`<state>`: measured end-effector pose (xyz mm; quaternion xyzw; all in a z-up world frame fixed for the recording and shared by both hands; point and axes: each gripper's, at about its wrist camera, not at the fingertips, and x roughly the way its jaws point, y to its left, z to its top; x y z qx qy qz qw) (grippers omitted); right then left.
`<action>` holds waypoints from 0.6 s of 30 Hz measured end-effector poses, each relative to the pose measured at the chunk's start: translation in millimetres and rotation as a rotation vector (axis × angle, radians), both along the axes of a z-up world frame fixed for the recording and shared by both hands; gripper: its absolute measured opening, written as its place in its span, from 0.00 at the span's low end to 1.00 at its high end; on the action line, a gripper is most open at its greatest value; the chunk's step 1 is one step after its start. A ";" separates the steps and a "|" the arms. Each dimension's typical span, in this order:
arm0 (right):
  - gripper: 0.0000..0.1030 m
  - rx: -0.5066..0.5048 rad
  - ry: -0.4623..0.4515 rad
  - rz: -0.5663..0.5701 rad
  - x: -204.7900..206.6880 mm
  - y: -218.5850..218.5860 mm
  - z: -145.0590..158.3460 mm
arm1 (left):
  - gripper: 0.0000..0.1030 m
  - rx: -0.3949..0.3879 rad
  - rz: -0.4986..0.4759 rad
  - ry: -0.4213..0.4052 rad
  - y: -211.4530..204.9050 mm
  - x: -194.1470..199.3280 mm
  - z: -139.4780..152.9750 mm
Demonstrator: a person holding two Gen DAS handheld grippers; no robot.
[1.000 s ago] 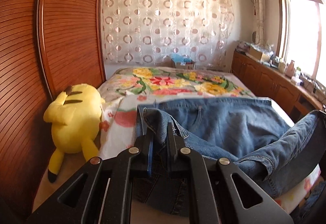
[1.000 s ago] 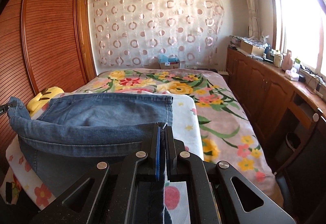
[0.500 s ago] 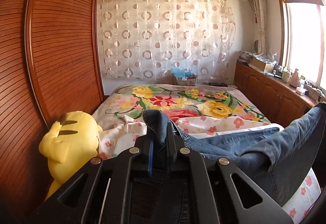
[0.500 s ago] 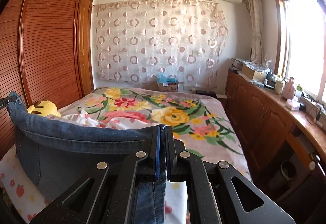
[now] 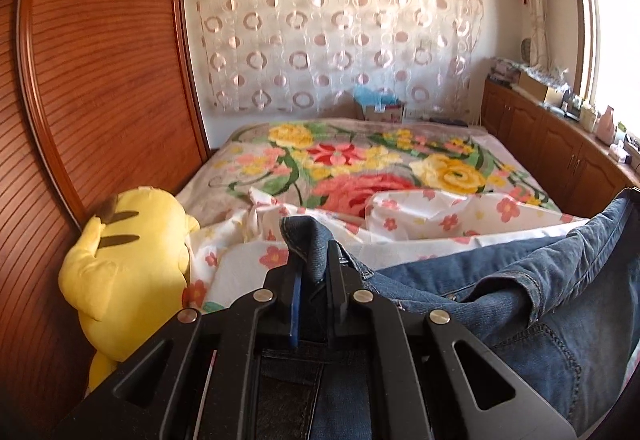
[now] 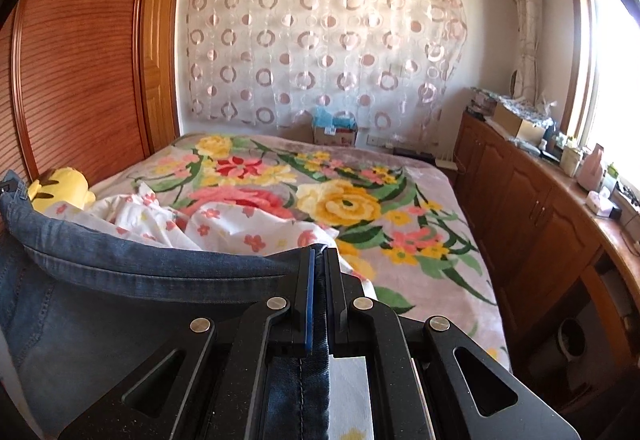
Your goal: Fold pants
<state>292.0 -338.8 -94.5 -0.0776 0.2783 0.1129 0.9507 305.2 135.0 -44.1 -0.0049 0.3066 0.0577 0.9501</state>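
Best, with left gripper (image 5: pixel 314 272) and right gripper (image 6: pixel 318 280) both clamped on the jeans (image 5: pixel 500 280), hold that edge taut and level over the bed (image 6: pixel 400 199).

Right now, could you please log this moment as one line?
left gripper: shut on jeans | right gripper: shut on jeans | jeans: stretched between them above bed
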 end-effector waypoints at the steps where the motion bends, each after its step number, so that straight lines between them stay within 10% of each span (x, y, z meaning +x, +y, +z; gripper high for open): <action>1: 0.04 -0.007 0.014 0.001 1.1 0.3 4.6 | 0.10 -0.003 -0.002 0.012 -0.1 2.7 -2.9; 8: 0.04 -0.022 0.072 -0.012 18.7 9.5 13.7 | 0.28 0.017 0.007 0.050 -1.6 6.8 -11.8; 18: 0.17 -0.042 0.080 -0.057 21.8 11.7 17.9 | 0.78 -0.017 -0.049 0.039 -3.3 -6.9 -3.4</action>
